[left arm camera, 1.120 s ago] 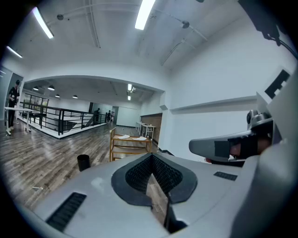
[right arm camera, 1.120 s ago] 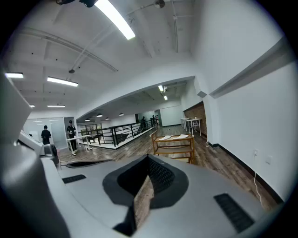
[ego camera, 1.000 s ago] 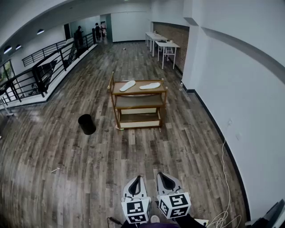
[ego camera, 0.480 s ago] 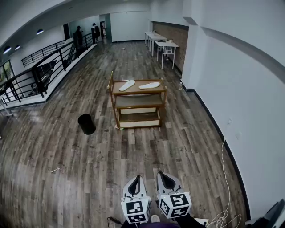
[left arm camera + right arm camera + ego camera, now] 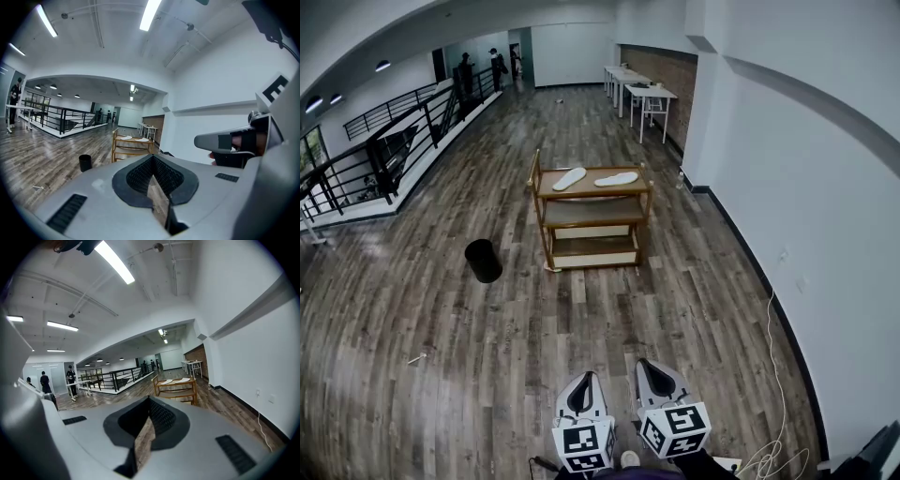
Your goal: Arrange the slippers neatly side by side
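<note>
Ahead, wooden shelf cart (image 5: 591, 214) on plank floor (image 5: 487, 356), seemingly two slippers (image 5: 569, 179) atop.

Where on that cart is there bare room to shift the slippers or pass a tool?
On the top shelf a bare strip runs along the front edge; the gap between the left slipper and right slipper is narrow. The middle shelf looks bare. The floor in front is open; a black bin stands off left.

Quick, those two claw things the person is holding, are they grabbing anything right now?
Left gripper: closed, holding nothing.
Right gripper: closed, holding nothing.
</note>
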